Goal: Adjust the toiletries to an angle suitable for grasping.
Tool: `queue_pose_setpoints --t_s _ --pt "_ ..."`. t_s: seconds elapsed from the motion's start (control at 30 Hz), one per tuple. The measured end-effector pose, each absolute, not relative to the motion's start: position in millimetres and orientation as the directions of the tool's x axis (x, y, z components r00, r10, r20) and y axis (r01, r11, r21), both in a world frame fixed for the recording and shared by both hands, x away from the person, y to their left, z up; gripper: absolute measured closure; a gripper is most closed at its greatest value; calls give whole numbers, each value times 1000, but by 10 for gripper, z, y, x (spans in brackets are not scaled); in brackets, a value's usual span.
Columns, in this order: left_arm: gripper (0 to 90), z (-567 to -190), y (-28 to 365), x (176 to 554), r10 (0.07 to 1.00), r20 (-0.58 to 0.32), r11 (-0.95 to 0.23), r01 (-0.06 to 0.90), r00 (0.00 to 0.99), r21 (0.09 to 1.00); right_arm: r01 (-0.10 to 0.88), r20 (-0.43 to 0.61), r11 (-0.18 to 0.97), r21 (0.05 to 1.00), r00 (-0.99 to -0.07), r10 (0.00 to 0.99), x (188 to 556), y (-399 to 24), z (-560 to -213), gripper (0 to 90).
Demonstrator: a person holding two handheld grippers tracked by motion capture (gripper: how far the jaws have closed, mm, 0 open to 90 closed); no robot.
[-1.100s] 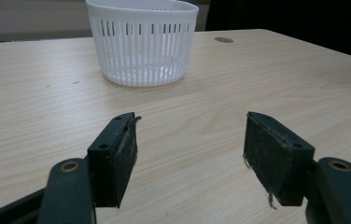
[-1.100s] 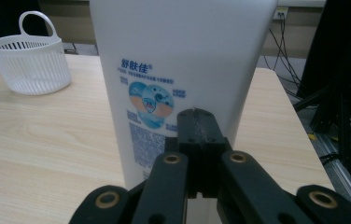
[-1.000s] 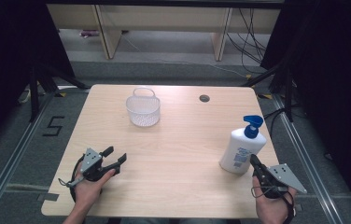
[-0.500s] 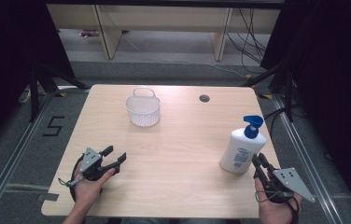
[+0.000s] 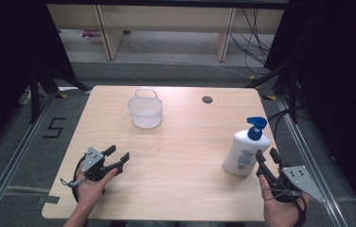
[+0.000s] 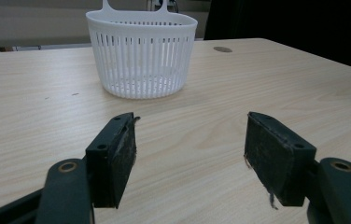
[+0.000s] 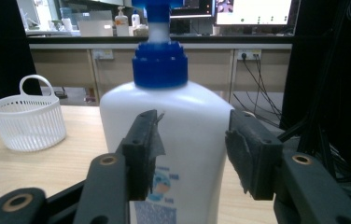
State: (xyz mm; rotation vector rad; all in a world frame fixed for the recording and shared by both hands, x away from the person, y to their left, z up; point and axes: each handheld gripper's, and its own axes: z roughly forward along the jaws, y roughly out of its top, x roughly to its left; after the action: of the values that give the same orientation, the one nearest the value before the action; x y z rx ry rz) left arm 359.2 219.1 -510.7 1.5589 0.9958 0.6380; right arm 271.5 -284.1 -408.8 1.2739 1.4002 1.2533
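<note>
Our left gripper [image 5: 117, 156] rests on the desk [image 5: 181, 165], jaws wide and empty — the basket [image 5: 145, 111] well beyond. Our right gripper [image 5: 268, 156] — jaws just opening, parted, empty — sits just behind the upright lotion bottle [image 5: 241, 153].

Light wooden table [image 5: 181, 156]: white slatted basket [image 5: 145, 111] stands near the far edge; pump bottle [image 5: 242, 151] stands upright by the right edge.

Bottle [image 7: 173, 140] pump head cut off at top edge — label print blurred, prob. unreadable.
</note>
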Motion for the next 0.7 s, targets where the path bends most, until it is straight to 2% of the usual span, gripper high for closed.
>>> queue_pose_setpoints --t_s 0.03,0.1,0.43,0.7 --pt "333 -5104 2190 3593 860 -113 -21 255 499 967 117 35 -19 993 -136 990 2736 -2838 -4084 526" --pt "333 -5102 2187 3596 857 -113 -22 254 503 967 136 35 -17 991 -131 991 2725 -2813 -4050 515" --pt "330 -5101 2142 3597 843 -85 -42 223 532 974 93 3 10 996 -133 991 2710 -2710 -3982 470" --pt "330 -5086 2134 3556 855 -83 -49 238 511 970 76 -24 34 997 -140 990 2725 -2701 -3926 453"
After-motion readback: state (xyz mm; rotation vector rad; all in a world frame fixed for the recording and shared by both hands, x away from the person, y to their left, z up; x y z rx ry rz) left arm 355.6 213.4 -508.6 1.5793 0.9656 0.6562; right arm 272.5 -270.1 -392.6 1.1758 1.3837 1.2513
